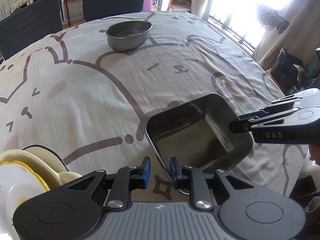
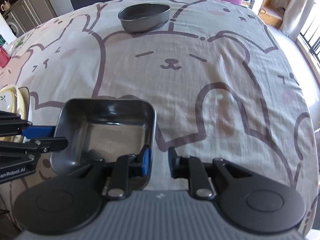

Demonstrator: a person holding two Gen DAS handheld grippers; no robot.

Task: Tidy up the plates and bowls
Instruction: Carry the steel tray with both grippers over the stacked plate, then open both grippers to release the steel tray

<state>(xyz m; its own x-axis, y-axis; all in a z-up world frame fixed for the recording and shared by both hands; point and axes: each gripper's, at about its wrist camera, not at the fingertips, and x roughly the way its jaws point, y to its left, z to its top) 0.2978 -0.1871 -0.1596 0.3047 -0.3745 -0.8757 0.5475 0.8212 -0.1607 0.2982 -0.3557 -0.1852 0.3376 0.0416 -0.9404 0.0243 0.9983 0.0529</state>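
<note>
Left gripper (image 1: 160,169): fingers parted, straddling one wall of the square metal pan (image 1: 197,132). Right gripper (image 2: 158,163): likewise parted across the opposite wall. Pan: near table edge, on the cartoon-print cloth (image 2: 200,80). Oval metal bowl (image 1: 129,35): far side, well apart. Cream plates (image 1: 30,166): stacked left.

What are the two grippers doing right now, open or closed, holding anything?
Left gripper: open, jaws straddling the near wall of the square metal tray, not clamped.
Right gripper: open, jaws either side of the same tray's wall, holding nothing.
</note>
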